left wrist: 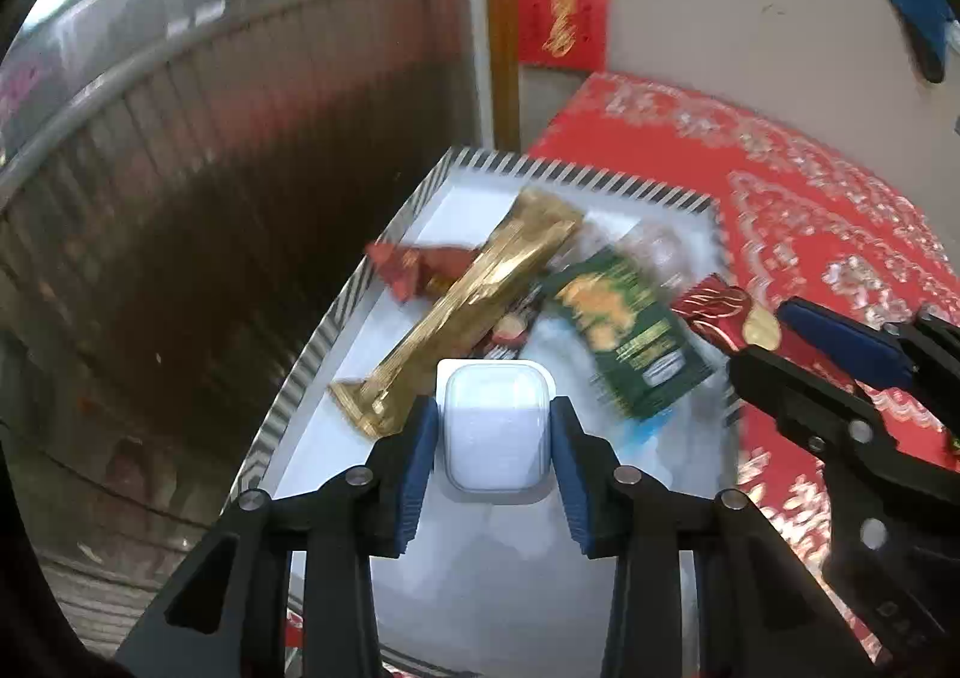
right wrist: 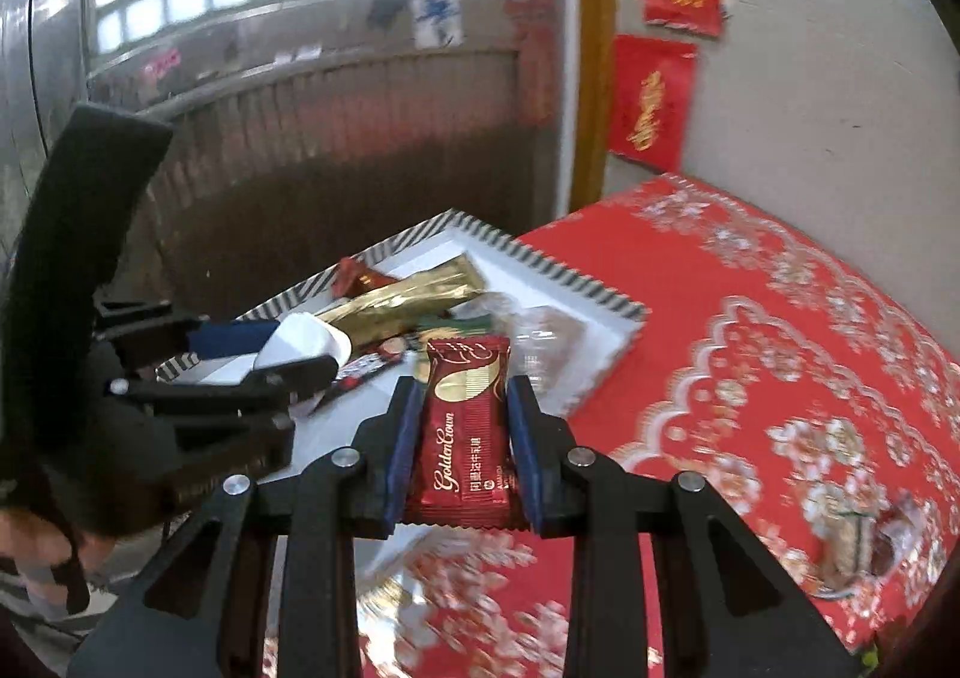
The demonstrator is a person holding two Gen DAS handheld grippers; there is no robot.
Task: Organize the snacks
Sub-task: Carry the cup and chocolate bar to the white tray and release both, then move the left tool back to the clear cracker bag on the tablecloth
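Observation:
My left gripper (left wrist: pixel 495 414) is shut on a small white sealed cup (left wrist: pixel 495 438) and hangs over the near end of a white tray with a striped rim (left wrist: pixel 336 318). In the tray lie a long gold packet (left wrist: pixel 474 300), a green packet (left wrist: pixel 630 330), a small red packet (left wrist: pixel 408 264) and clear wrappers. My right gripper (right wrist: pixel 463 390) is shut on a red Golden Crown wafer packet (right wrist: pixel 465 438), just right of the tray (right wrist: pixel 564 273). The left wrist view shows that gripper (left wrist: pixel 759 333) with the red packet (left wrist: pixel 714 309) at the tray's right edge. The right wrist view shows the left gripper (right wrist: pixel 300 348) holding the cup (right wrist: pixel 306 339).
The tray sits at the left end of a table under a red patterned cloth (right wrist: pixel 780 348). One more wrapped snack (right wrist: pixel 852 546) lies on the cloth at the lower right. Behind stand a brown ribbed door (left wrist: pixel 210 168), a wooden post (left wrist: pixel 501 18) and a wall with red paper signs (right wrist: pixel 651 102).

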